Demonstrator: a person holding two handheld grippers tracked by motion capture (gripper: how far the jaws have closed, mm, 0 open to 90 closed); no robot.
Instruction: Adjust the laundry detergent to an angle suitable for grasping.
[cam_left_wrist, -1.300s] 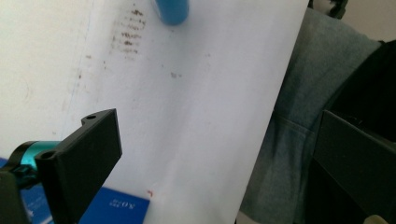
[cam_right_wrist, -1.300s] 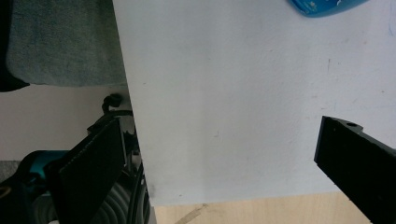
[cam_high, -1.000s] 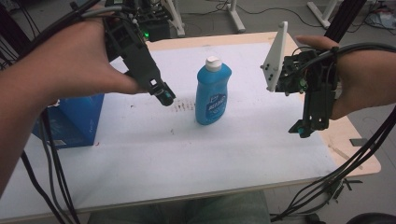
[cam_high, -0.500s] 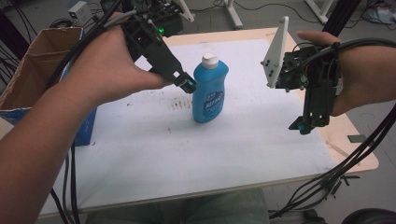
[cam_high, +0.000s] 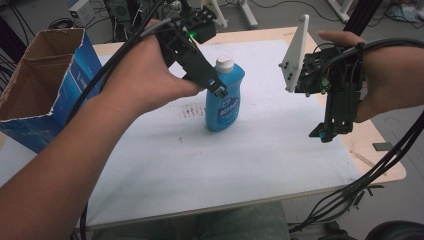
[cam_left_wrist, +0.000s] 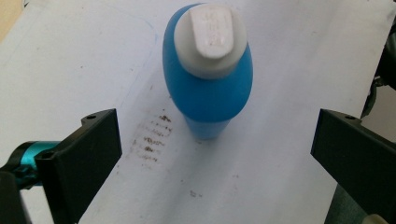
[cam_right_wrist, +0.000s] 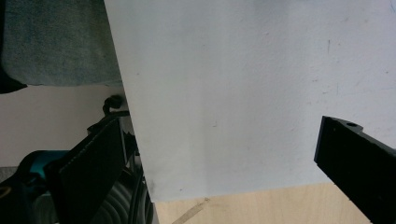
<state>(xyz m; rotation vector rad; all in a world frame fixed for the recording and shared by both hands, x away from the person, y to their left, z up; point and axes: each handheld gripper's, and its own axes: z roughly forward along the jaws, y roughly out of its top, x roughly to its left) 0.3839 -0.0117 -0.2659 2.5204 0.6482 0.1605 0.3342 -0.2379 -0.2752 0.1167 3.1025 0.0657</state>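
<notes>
1. Stands upright near the middle of the white sheet-covered worktop (cam_high: 280, 165), somewhat toward its far edge: a blue plastic bottle with a white flip cap (cam_high: 224, 97), label facing the near edge.
2. Long axis vertical, cap pointing straight up; seen from above in the left gripper view (cam_left_wrist: 208, 70), shoulders wider than the base, so top-heavy by the look of it.
3. Left gripper (cam_high: 216, 89) at the bottle's shoulder on its left side, jaws spread wide apart, wider than the bottle, clamped on nothing.
4. Right gripper (cam_high: 327, 131) hanging above the right edge of the worktop, well apart from the bottle, jaws likewise spread and empty; below it only bare sheet and the wooden border (cam_right_wrist: 280, 205).
5. Likely risk: a jaw tip knocking the shoulder or cap before closing, tipping the bottle over toward the right edge.
6. Second risk: closing too high, on the rounded, tapering shoulder, so that the smooth plastic slips out downward or twists in the grip.
7. Third risk: hard squeezing on a soft wall, possibly popping the cap.
8. Open blue cardboard box (cam_high: 45, 85) at the left edge, well clear of the bottle.
</notes>
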